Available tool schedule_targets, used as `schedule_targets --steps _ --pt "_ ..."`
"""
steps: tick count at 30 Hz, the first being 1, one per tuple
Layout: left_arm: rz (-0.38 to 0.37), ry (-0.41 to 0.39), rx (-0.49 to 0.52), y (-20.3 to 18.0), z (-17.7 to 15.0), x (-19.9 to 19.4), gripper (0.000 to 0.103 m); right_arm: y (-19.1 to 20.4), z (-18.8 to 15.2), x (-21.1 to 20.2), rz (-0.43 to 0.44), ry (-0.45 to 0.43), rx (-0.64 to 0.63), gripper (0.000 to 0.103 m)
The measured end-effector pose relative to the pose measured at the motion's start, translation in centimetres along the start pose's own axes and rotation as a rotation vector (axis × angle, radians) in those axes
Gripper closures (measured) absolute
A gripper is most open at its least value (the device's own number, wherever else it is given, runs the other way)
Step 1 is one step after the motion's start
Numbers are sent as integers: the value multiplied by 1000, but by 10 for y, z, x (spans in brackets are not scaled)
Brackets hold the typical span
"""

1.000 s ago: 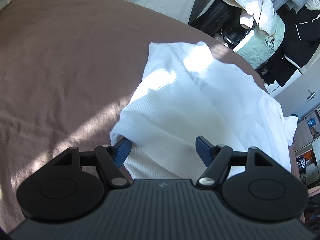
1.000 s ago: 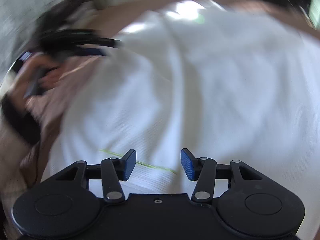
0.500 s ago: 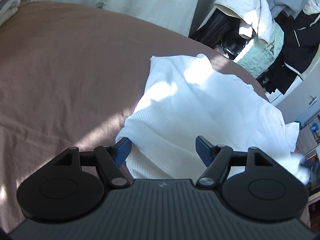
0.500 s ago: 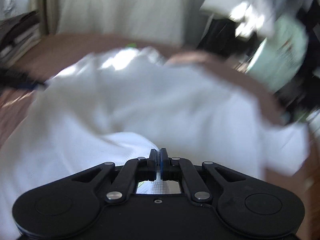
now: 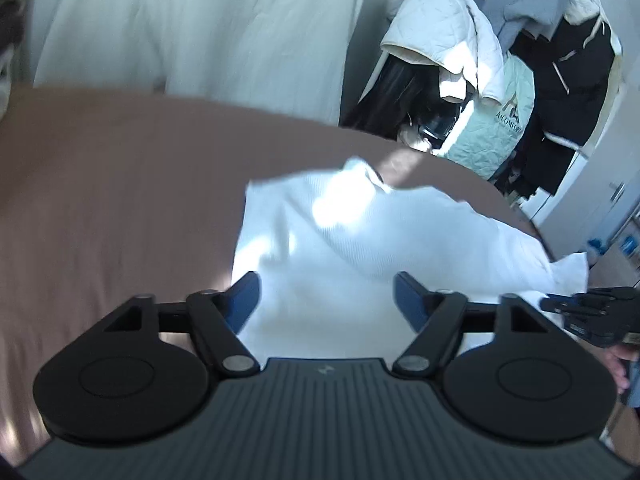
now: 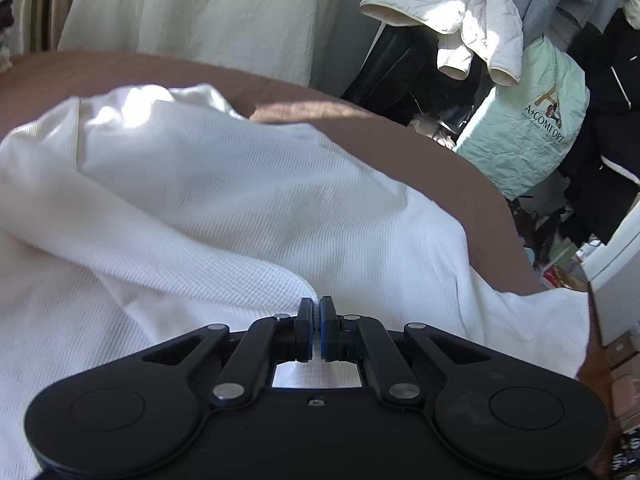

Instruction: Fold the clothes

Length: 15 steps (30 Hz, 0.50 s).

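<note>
A white waffle-knit garment (image 5: 360, 248) lies spread on the brown bed (image 5: 120, 200). My left gripper (image 5: 326, 296) is open, its blue pads either side of the garment's near left edge, holding nothing. My right gripper (image 6: 316, 320) is shut on a fold of the white garment (image 6: 240, 208) at its near edge, with cloth pinched between the pads. The right gripper also shows in the left wrist view (image 5: 592, 308) at the far right, by the garment's right corner.
A rack of hanging clothes (image 6: 460, 12) with a white quilted jacket, grey and black garments and a pale green bag (image 6: 532, 120) stands beyond the bed's right side. A pale curtain (image 5: 200, 20) hangs behind the bed. Clutter lies on the floor at right.
My right gripper closed on the garment's near edge and swung to look across the bed. My left gripper stayed open and tilted up, so the garment sits lower in its view.
</note>
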<state>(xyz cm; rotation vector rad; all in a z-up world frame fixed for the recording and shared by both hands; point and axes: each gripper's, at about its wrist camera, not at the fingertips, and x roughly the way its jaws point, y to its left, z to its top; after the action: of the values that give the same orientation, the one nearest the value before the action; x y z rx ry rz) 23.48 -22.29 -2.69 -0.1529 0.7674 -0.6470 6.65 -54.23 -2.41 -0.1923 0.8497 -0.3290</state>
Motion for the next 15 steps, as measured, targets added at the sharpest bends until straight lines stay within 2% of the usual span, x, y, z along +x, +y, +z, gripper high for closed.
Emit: schedule_targets --steps 5,8,13,15 --pt "68 170 -93 -3 39 78 22 -11 6 -9 76 -68 35 98" --pt "101 296 -205 -2 49 111 22 -16 6 -14 168 -122 75 98" --pt "137 325 -239 -4 47 140 22 -20 -7 -26 231 -183 156 98" --pt "142 326 -187 -8 41 149 20 -20 -10 -28 247 -190 161 98"
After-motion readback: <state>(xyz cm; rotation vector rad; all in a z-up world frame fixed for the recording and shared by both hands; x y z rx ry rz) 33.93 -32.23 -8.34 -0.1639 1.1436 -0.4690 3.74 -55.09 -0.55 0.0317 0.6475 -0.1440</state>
